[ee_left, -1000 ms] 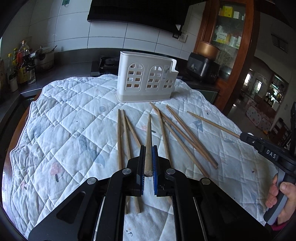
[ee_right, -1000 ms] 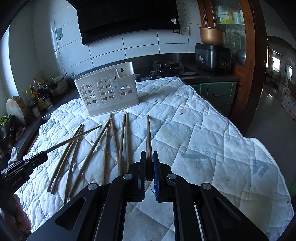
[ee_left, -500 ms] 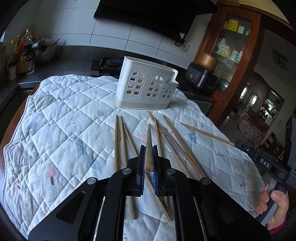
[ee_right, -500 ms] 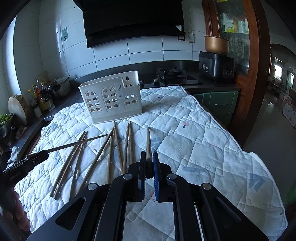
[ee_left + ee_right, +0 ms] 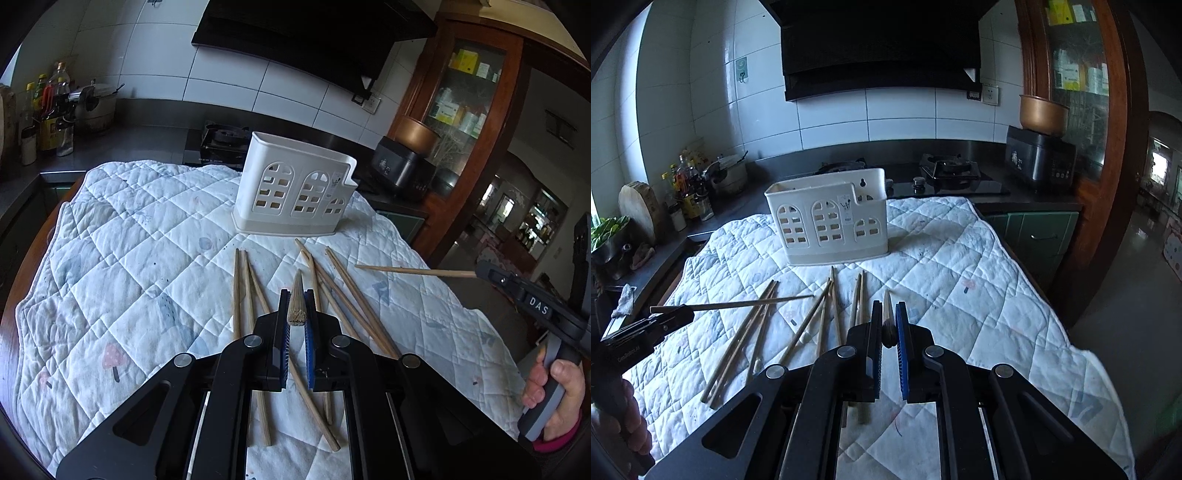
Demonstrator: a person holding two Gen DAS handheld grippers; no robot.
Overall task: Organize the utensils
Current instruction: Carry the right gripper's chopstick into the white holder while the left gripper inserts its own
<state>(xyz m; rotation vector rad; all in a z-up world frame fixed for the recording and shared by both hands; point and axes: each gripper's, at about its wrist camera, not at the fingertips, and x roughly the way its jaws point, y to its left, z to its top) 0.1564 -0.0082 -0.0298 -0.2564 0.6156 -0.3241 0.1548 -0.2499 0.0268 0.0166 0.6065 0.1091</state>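
Observation:
A white plastic utensil holder [image 5: 295, 192] with arched cut-outs stands upright at the far middle of the quilted cloth; it also shows in the right wrist view [image 5: 829, 225]. Several wooden chopsticks [image 5: 332, 291] lie loose on the cloth in front of it, also seen in the right wrist view [image 5: 753, 332]. My left gripper [image 5: 296, 314] is shut on one chopstick [image 5: 296, 299], raised above the cloth and pointing toward the holder. My right gripper [image 5: 887, 325] is shut on another chopstick [image 5: 886, 310], also lifted; it appears in the left wrist view [image 5: 413, 272] at the right.
The white quilted cloth [image 5: 122, 258] covers the table. Behind it runs a dark counter with a gas stove [image 5: 949, 170], bottles [image 5: 51, 110] at the left and a dark cooker [image 5: 1039, 162] at the right. A wooden cabinet [image 5: 461, 110] stands at the right.
Both grippers have lifted their chopsticks off the cloth and risen, tilting the tips up toward the holder. The loose chopsticks have not moved.

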